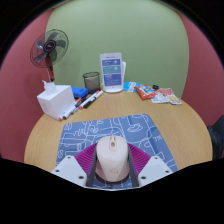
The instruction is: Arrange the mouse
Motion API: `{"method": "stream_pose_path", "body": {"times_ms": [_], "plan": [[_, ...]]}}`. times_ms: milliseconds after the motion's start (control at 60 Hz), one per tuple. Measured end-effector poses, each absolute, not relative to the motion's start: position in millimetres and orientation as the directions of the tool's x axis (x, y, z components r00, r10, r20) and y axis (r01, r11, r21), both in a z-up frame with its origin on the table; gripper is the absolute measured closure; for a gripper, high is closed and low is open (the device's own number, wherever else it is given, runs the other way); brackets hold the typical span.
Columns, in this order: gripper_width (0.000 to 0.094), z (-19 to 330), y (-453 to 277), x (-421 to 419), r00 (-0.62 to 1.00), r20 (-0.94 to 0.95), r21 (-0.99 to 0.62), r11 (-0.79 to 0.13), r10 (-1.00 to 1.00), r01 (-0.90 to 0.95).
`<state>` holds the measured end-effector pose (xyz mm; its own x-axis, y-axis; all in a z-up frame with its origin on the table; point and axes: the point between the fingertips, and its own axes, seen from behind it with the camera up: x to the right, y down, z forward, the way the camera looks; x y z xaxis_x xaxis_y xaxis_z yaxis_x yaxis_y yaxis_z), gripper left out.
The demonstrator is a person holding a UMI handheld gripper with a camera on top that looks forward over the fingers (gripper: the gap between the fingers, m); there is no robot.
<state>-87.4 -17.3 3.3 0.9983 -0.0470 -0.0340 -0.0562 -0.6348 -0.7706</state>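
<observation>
On the round wooden table (pixel 40 140), a dark mesh cup (pixel 92 80) stands well beyond the mouse pad (pixel 118 133); whatever it holds cannot be made out. Left of the cup, a white tissue box (pixel 55 99) shows a tuft of tissue rising from its top. Right of the cup, an upright white-and-blue box (pixel 112 73) stands closed, with small print too fine to read.

The one mouse (pixel 111 160), pale pink-beige, lies on the near end of the grey patterned mouse pad, between the two fingers of the gripper (pixel 111 172). Its near end is cut off behind the gripper body, and the pink pads (pixel 82 160) flank it closely on both sides; whether they press on it or merely stand beside it cannot be told.

Between the tissue box and the cup lie several markers (pixel 80 103), loosely heaped, their count uncertain. Beyond the tissue box stands one black desk fan (pixel 49 47). Right of the upright box lies a cluster of colourful packets (pixel 160 95), overlapping and hard to separate, perhaps three.
</observation>
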Motion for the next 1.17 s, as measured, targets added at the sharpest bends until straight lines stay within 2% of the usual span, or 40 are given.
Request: {"method": "stream_pose_path", "body": {"times_ms": [50, 100, 167, 233, 550, 683, 867, 1167], "plan": [[0.0388, -2.7, -22.0, -86.3, 0.998, -0.018, -0.761, -0.647, -0.054, -0.049], [0.0222, -2.2, -27.1, -86.1, 0.999, -0.004, -0.757, -0.653, -0.054, -0.038], [0.0082, 8.3, -35.4, -87.1, 0.999, 0.006, -0.759, -0.651, -0.052, -0.029], [0.0104, 28.3, -46.2, -85.6, 0.998, 0.029, -0.769, -0.639, -0.060, -0.015], [0.0099, 162.4, -151.7, -109.1, 0.993, 0.073, -0.825, -0.564, -0.092, 0.008], [0.0096, 203.5, -206.2, -122.7, 0.993, 0.059, -0.850, -0.527, -0.100, -0.002], [0.0094, 229.4, -276.4, -133.5, 0.994, 0.058, -0.864, -0.503, -0.097, 0.001], [0.0094, 230.2, -335.7, -139.5, 0.993, 0.056, -0.859, -0.511, -0.105, -0.006]]}}
